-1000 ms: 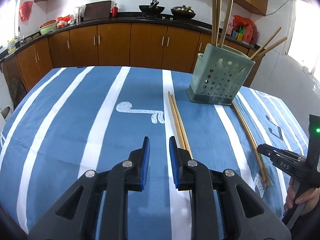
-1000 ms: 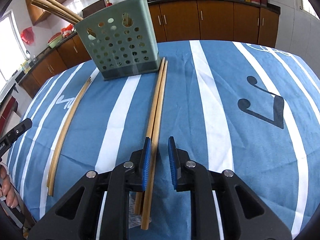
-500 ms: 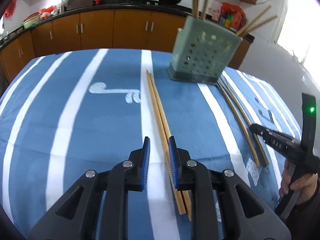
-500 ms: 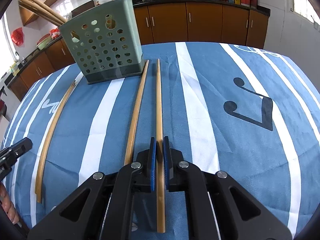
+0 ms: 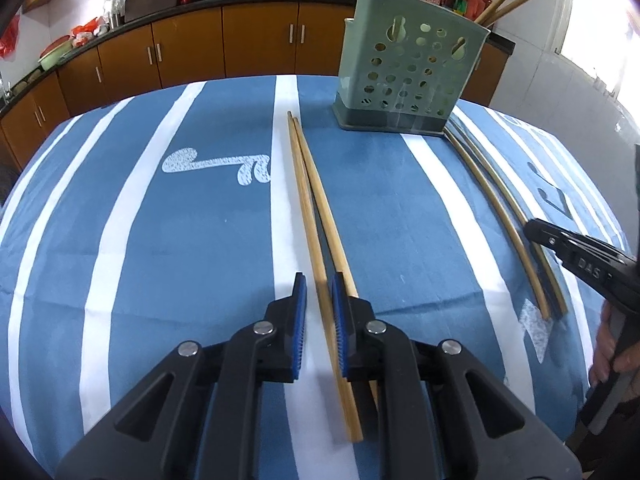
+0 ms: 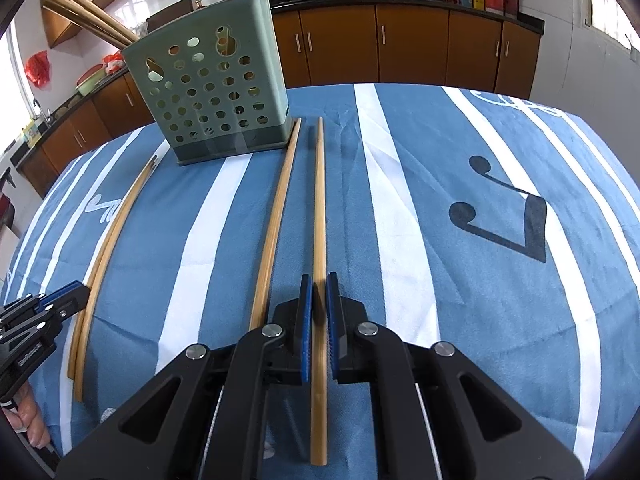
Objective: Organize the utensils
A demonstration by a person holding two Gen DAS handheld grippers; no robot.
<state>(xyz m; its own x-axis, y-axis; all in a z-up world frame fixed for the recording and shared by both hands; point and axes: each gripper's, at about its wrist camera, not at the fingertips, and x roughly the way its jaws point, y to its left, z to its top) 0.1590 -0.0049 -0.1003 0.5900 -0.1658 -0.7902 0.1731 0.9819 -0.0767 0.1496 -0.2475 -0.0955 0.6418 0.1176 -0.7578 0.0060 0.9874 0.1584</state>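
A green perforated utensil holder (image 5: pixel 408 76) (image 6: pixel 212 96) stands on the blue striped tablecloth with several chopsticks in it. Two chopsticks (image 5: pixel 308 204) lie side by side before my left gripper (image 5: pixel 319 304), which is open with its jaws on either side of the left stick. My right gripper (image 6: pixel 315 304) is shut on one chopstick (image 6: pixel 319 208) that points toward the holder. A second chopstick (image 6: pixel 276 216) lies just left of it on the cloth. The left view shows this other pair (image 5: pixel 504 216) at the right.
The table (image 5: pixel 120 240) has a blue cloth with white stripes and music-note prints. Brown kitchen cabinets (image 5: pixel 192 48) and a counter with woks stand behind it. The left gripper shows in the right wrist view (image 6: pixel 44 312) at the left edge.
My left gripper moved forward and right until its open jaws straddle one chopstick. My right gripper closed on a chopstick and pulled it apart from its partner.
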